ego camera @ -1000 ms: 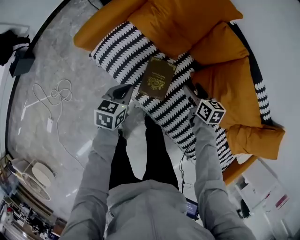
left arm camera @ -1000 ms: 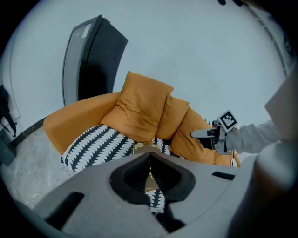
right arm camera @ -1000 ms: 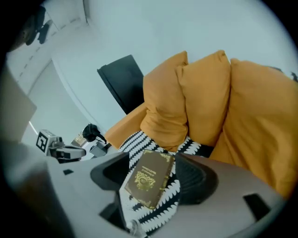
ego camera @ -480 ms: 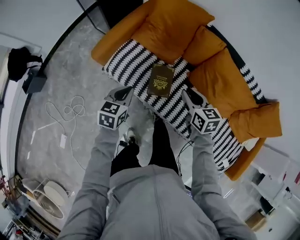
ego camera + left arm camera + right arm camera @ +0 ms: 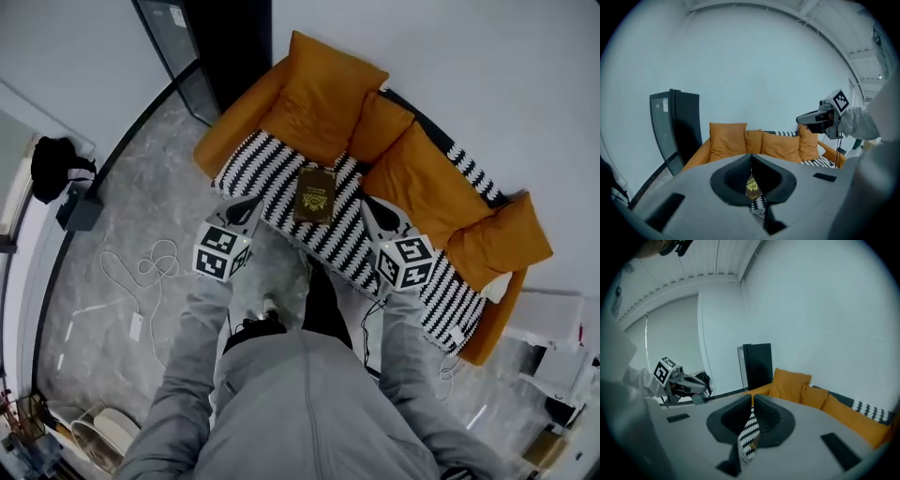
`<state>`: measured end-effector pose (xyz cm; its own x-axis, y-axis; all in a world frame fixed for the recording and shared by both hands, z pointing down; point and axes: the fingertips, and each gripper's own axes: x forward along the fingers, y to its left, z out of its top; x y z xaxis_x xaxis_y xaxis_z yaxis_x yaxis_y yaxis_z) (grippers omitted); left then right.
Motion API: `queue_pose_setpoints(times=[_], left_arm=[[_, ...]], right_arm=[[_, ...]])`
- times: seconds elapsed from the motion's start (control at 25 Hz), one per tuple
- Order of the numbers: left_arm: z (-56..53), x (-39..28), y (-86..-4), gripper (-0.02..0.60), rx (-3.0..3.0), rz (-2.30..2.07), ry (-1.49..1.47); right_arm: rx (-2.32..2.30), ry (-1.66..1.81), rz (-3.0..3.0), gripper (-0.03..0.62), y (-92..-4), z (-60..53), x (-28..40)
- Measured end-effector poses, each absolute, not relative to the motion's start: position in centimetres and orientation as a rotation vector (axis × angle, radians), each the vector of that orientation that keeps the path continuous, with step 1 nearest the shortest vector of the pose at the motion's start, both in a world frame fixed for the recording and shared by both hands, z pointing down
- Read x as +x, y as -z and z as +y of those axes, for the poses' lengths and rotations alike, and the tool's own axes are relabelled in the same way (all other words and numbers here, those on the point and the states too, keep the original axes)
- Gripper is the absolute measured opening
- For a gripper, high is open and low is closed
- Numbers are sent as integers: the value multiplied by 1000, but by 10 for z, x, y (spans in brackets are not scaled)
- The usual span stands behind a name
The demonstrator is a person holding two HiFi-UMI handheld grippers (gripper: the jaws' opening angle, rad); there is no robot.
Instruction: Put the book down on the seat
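Looking done here: book (image 5: pixel 315 194) is lying flat on the striped seat (image 5: pixel 253 164), center frame, so both tongs are hovering clear below it, left tongs (image 5: pixel 247 208) pinched together, right tongs (image 5: pixel 379 213) just closing up empty.
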<state>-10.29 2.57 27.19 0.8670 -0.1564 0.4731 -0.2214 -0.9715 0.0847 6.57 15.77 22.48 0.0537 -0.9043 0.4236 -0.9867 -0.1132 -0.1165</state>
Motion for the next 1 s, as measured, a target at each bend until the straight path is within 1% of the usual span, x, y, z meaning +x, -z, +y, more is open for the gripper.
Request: queue_pose_setpoints(times=[0.52, 0.76, 1.0], left_arm=[[42, -129, -125, 26, 3193, -222, -442], [60, -132, -66, 26, 3343, -186, -343], [71, -144, -24, 26, 3409, -186, -259]], right_arm=[[2255, -169, -1877, 38, -76, 201, 12], [2224, -53, -1879, 38, -35, 215, -7], [2238, 15, -1912, 38, 1, 220, -21]])
